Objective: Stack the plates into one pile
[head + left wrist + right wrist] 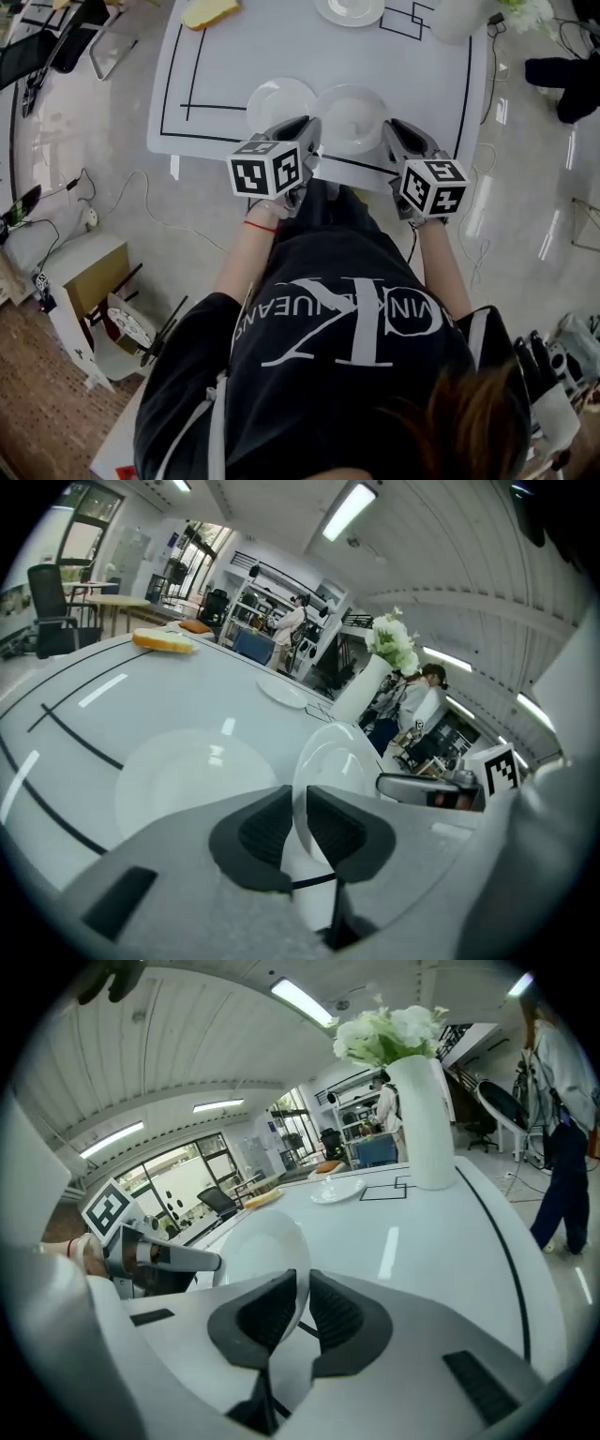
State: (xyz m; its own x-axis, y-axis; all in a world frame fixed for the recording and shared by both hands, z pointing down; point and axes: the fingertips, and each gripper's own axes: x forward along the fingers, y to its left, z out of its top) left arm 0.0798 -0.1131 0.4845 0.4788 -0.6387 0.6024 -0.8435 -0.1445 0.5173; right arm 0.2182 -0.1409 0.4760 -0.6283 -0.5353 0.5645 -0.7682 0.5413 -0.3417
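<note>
The vase (pixel 420 1119) holds a bunch of white flowers (pixel 384 1030). It stands at the upper right of the table (pixel 281 47), and in the head view the frame's top edge cuts it off.

I count three white plates. One (pixel 352 117) lies at the near edge of the table, at the middle of the head view. Both tongs have it. The left gripper (pixel 298 817) is clenched on its left rim and the right gripper (pixel 302 1307) on its right rim, the pads pressing the thin edge from both sides. Whether it rests on the table or hangs just clear of it I cannot tell. The second plate (pixel 279 103) lies flat just beside it to the left. The third (pixel 350 9) sits well apart at the far end, half cut off by the top of the frame.

One yellow lump (pixel 210 12) lies at the upper left of the table, and I cannot tell what it is. The holder's head and dark shirt fill the bottom of the head view. Beyond the table stand a few people, small and blurred.
</note>
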